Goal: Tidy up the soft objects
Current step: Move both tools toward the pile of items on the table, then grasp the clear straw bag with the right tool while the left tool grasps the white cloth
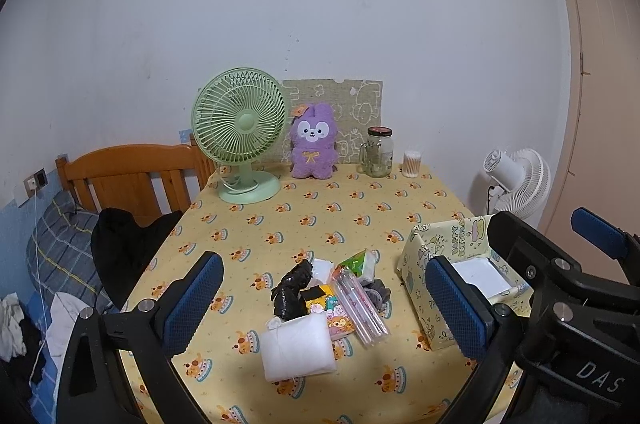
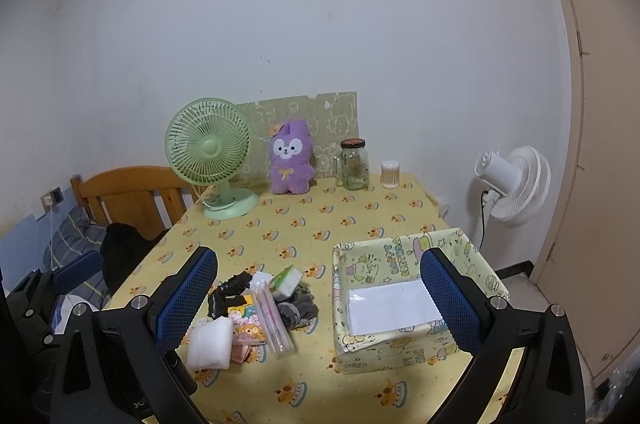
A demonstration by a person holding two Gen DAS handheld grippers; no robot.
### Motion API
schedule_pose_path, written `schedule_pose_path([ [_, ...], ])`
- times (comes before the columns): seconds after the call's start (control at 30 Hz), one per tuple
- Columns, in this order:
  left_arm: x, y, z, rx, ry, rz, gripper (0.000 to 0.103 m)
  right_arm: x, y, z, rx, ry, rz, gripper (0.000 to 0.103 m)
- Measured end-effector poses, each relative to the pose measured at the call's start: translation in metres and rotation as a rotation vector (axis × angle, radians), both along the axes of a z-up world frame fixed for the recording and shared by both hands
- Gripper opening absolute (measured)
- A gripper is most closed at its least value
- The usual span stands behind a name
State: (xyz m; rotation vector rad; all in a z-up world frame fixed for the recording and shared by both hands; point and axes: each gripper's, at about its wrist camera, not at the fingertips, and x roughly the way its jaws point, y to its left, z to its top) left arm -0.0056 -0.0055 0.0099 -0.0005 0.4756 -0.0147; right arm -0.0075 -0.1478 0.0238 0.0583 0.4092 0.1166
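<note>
A pile of small soft things lies on the yellow tablecloth (image 1: 280, 224): a white pad (image 1: 297, 348), a black bundle (image 1: 290, 290), a cartoon packet (image 1: 326, 306), a clear pink pen pack (image 1: 360, 308), a green tissue pack (image 1: 356, 260) and a grey scrunchie (image 1: 378, 290). A yellow patterned box (image 2: 404, 304) stands open to the right of the pile, with a white sheet on its floor. My left gripper (image 1: 324, 298) is open and empty above the pile. My right gripper (image 2: 320, 298) is open and empty between the pile (image 2: 256, 312) and the box.
At the table's back stand a green desk fan (image 1: 240, 135), a purple plush toy (image 1: 314, 145), a glass jar (image 1: 378, 151) and a cotton swab tub (image 1: 412, 163). A wooden bed frame (image 1: 132, 175) with dark clothes is left. A white floor fan (image 1: 516, 179) stands right.
</note>
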Motion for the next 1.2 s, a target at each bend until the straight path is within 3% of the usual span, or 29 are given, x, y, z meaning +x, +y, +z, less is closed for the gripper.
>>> schedule_pose_path([
  [0.4, -0.001, 0.002, -0.002, -0.038, -0.003, 0.001, 0.101, 0.002, -0.001, -0.004, 0.01, 0.009, -0.018, 0.102],
  [0.8, 0.01, -0.002, -0.02, 0.027, 0.008, 0.005, 0.092, 0.016, 0.009, -0.019, -0.003, 0.055, 0.001, 0.098],
  [1.2, 0.026, 0.003, -0.048, 0.041, 0.037, 0.019, 0.085, 0.038, 0.025, -0.047, -0.007, 0.117, 0.03, 0.092],
])
